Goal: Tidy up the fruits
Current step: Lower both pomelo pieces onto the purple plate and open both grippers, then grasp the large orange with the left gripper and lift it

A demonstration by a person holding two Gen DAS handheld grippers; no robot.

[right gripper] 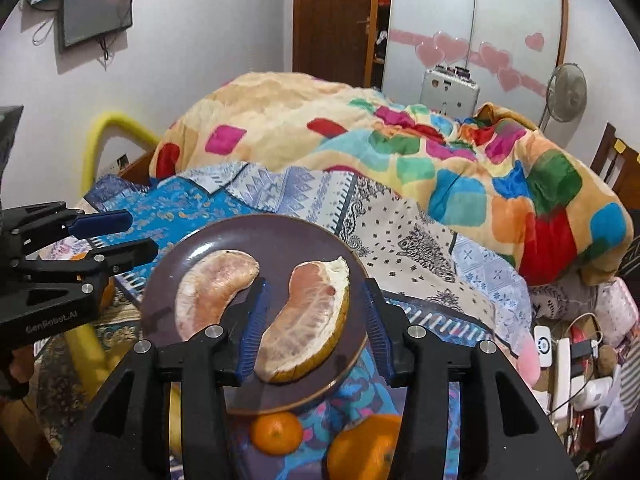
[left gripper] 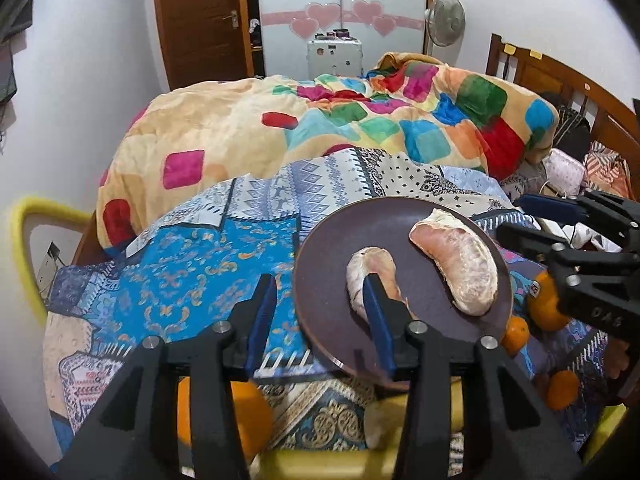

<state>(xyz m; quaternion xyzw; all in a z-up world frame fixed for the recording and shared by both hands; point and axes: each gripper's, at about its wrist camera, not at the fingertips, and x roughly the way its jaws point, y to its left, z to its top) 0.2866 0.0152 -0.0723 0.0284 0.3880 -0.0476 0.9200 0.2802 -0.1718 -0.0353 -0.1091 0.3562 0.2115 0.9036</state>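
A dark purple plate (left gripper: 332,264) (right gripper: 280,236) lies on the patterned cloth with two peeled pomelo segments on it. My left gripper (left gripper: 320,298) is open; its right finger reaches over the left segment (left gripper: 370,270), its left finger is off the plate. My right gripper (right gripper: 314,322) is open, its fingers either side of the right segment (right gripper: 308,316), not touching it. The other segment (right gripper: 212,292) lies left of it. The right segment also shows in the left wrist view (left gripper: 460,260). Oranges lie near the plate (right gripper: 276,432) (right gripper: 364,448) (left gripper: 224,408) (left gripper: 546,300).
A colourful blanket (left gripper: 320,128) is heaped behind the cloth. A yellow frame (left gripper: 28,216) stands at the left. Chargers and cables (right gripper: 572,360) clutter the right side. A pale fruit piece (left gripper: 380,420) lies below the plate. A wooden headboard (left gripper: 560,76) is at the right.
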